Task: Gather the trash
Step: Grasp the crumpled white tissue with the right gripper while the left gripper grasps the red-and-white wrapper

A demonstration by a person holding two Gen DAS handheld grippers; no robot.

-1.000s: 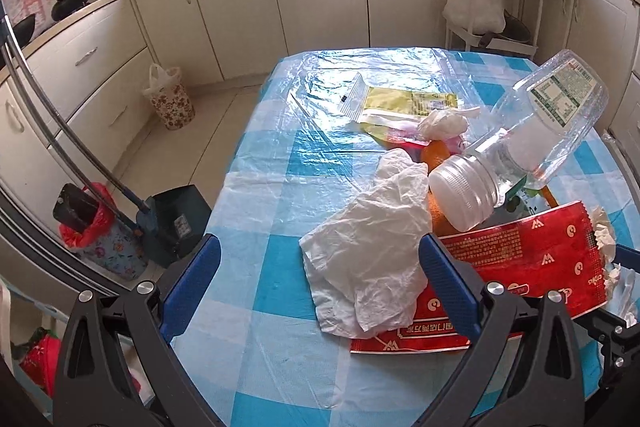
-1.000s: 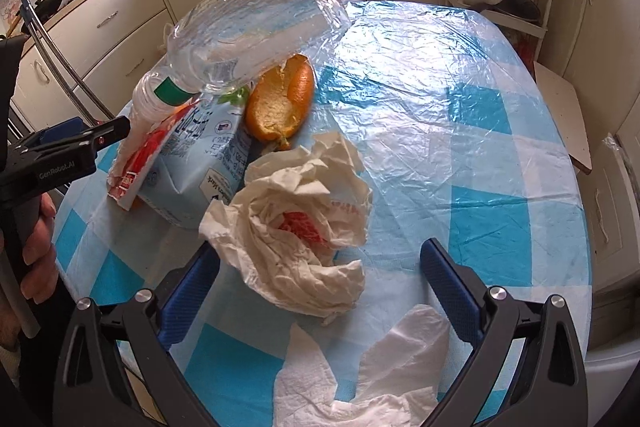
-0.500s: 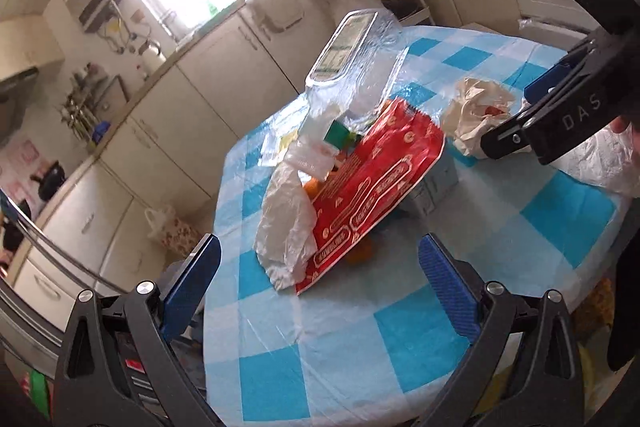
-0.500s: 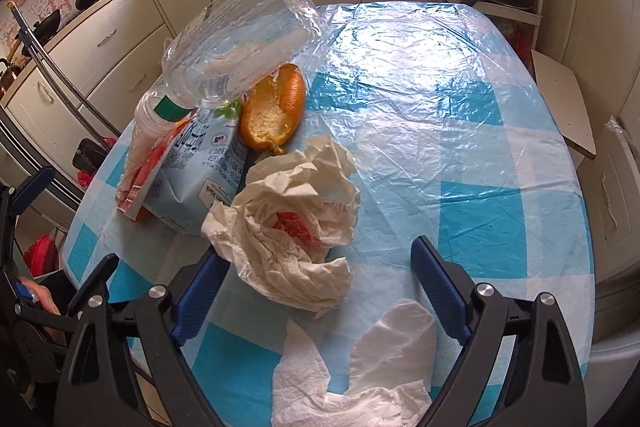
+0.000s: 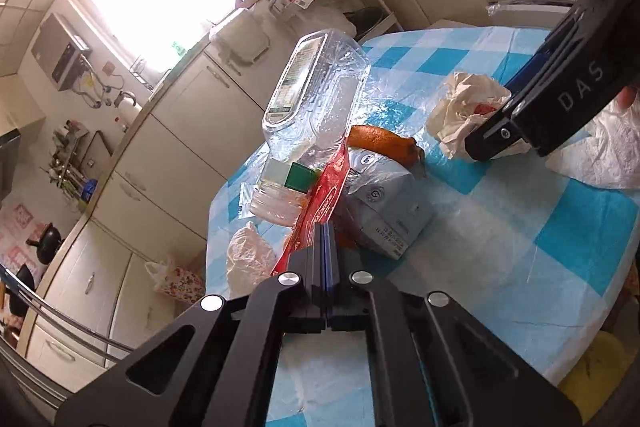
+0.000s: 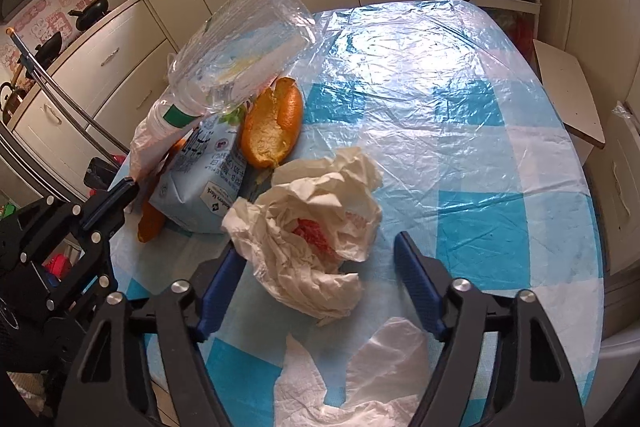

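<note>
Left gripper [image 5: 326, 227] clamps the red wrapper [image 5: 320, 203] at the table [image 6: 460, 131] edge; right gripper [image 6: 316, 263] closing around crumpled paper [image 6: 308, 223], pads not yet touching

Both grippers were black angular frames studded with round silver screws. The right gripper [image 6: 320, 283] carried blue finger pads; its housing bore white letters, seemingly "DAS". The left gripper [image 5: 326, 239] showed blue-edged pads.
</note>
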